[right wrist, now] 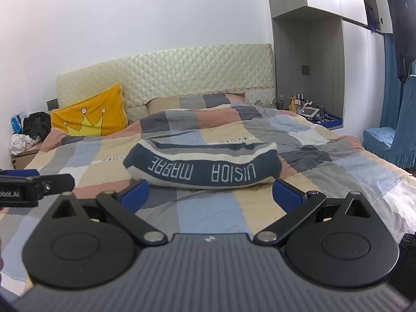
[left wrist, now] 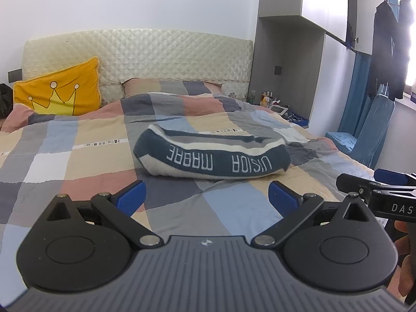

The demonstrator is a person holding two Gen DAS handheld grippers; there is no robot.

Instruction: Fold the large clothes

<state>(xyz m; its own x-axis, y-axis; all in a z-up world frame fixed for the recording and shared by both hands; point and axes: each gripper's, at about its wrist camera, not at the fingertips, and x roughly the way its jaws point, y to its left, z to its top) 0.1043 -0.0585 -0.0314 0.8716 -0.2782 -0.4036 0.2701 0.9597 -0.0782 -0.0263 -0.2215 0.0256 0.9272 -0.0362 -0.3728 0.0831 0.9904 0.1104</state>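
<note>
The left tool [left wrist: 206,195] hangs low over the bed [left wrist: 85,161] with its blue-padded fingers [left wrist: 132,195] spread wide and nothing between them. Straight ahead of it, a little past the fingertips, lies the folded sweater [left wrist: 212,153], a thick bundle of dark teal, cream and grey stripes with white lettering along the near edge. The sweater rests on the patchwork quilt, apart from both fingers.

The right tool [right wrist: 210,193] is also wide and empty. The same sweater [right wrist: 202,165] sits directly in front of it, its near edge just beyond the fingertips; whether the fingertips touch the cloth cannot be told. The right tool shows at the right edge of the left wrist view [left wrist: 377,184], beside the left one, with part of a hand [left wrist: 404,254] below it. The left tool [right wrist: 36,182] shows likewise at the left edge of the right wrist view.

Beyond the sweater, to the front-left of both tools, a yellow cushion [left wrist: 59,91] with a crown on it leans against the quilted headboard [left wrist: 145,54]. To the front-right stands a bedside shelf [right wrist: 312,111] with small bottles, and further right a blue-covered chair [right wrist: 390,135].
</note>
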